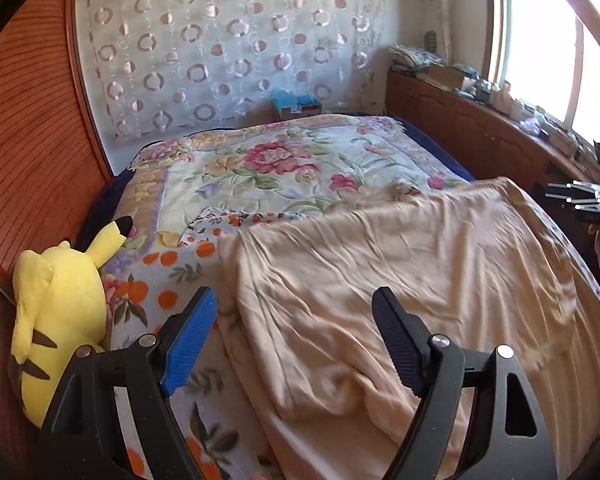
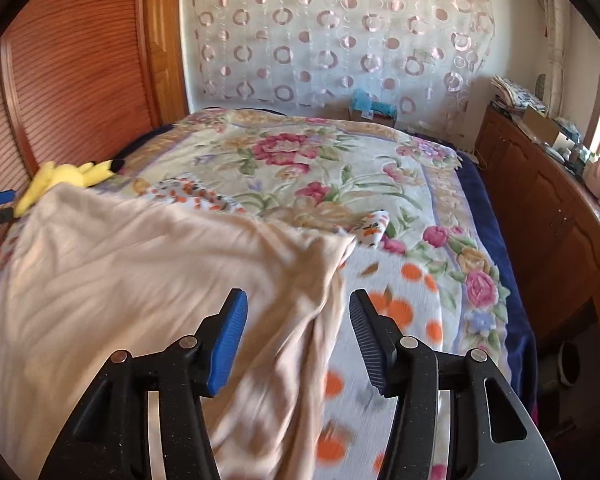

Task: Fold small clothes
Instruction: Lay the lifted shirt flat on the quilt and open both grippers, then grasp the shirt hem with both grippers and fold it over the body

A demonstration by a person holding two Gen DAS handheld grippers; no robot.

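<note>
One peach-beige garment point(image 1: 400, 280) lies spread and wrinkled on the bed, over one white cloth printed with oranges point(image 1: 160, 280), which itself rests on one floral blanket point(image 1: 284, 160). Taking the garment as the landmark: the orange-print cloth shows along its left edge in the left wrist view, and along its right edge in the right wrist view point(image 2: 396, 300), with one small bunched corner of the same print point(image 2: 374, 228) just past the garment's far right corner.

The left gripper point(image 1: 296, 308) hangs over the garment's near left edge with its jaws spread wide, one blue pad and one black, nothing pressed between them. The right gripper point(image 2: 298, 312) hangs over the garment's near right edge, jaws parted less widely, the cloth's edge below the gap but not pinched.

One yellow Pikachu plush point(image 1: 60, 312) lies left of the garment, against the wooden panel point(image 1: 32, 160). Beyond the garment, one circle-patterned curtain point(image 1: 228, 40) hangs, and one wooden cabinet point(image 1: 480, 128) stands to its far right.
</note>
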